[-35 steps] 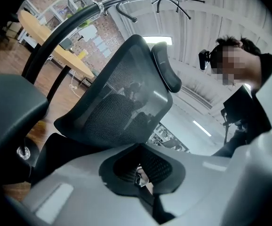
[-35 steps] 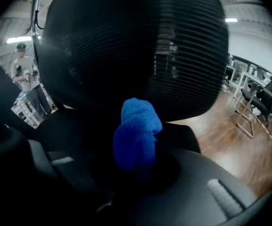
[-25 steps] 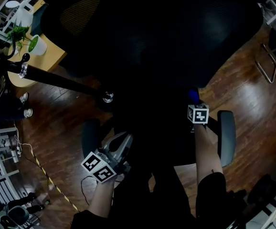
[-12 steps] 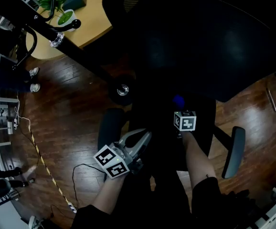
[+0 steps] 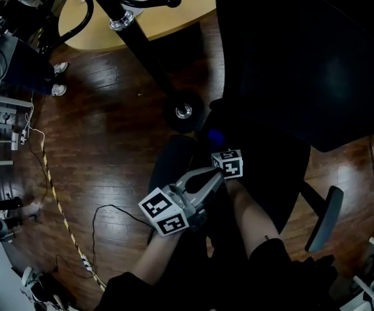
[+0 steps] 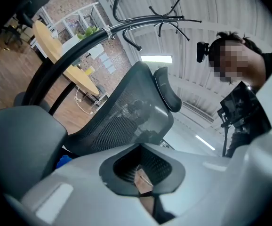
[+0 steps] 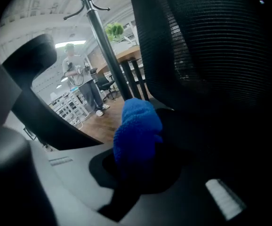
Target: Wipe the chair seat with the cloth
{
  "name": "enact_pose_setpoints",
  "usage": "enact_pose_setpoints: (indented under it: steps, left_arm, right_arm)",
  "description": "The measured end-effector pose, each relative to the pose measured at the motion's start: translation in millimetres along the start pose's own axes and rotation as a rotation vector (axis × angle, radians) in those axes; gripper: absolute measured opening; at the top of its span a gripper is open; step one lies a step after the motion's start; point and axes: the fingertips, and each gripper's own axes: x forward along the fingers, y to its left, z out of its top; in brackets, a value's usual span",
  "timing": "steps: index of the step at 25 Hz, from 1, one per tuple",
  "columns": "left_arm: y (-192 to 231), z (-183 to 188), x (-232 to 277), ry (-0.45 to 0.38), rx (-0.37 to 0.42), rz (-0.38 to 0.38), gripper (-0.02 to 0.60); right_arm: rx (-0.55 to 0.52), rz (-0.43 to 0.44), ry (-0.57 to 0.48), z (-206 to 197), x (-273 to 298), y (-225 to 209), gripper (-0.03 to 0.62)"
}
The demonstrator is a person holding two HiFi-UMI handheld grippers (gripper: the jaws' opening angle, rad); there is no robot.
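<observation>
The black mesh office chair fills the right of the head view, its dark seat (image 5: 271,173) below the backrest (image 5: 303,63). My right gripper (image 5: 218,149) is shut on the blue cloth (image 5: 214,137) at the seat's left edge, close to the left armrest (image 5: 171,167). In the right gripper view the cloth (image 7: 136,131) bulges out of my right gripper (image 7: 136,168), with the backrest (image 7: 211,55) just to the right. My left gripper (image 5: 214,177) hangs shut and holds nothing, just behind the right one. The left gripper view shows the left gripper (image 6: 140,175), a corner of cloth (image 6: 63,161) and the backrest (image 6: 126,112).
A coat stand rises left of the chair: pole (image 5: 135,37), round base (image 5: 184,112). A wooden table (image 5: 154,11) stands behind it. The right armrest (image 5: 323,219) sticks out over the wooden floor. A cable (image 5: 103,212) trails on the floor. Another person (image 7: 82,79) stands far off.
My right gripper has carried the cloth leftward across the seat to its left edge. The left gripper has closed in beside it. The head view has swung towards the right.
</observation>
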Motion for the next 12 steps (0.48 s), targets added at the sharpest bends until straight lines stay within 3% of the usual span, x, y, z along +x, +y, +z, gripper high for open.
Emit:
enact_pose_setpoints:
  steps: [5,12]
  left_arm:
    - [2.8,-3.1,1.3,0.0,-0.004,0.005,-0.008]
    - [-2.7,-9.1,7.0,0.053,0.002,-0.019,-0.008]
  right_arm:
    - [-0.008,-0.046,0.024,-22.4,-13.9,-28.6,0.037]
    - [0.086,-0.223,0.081,-82.7,-85.9,-120.8,0.037]
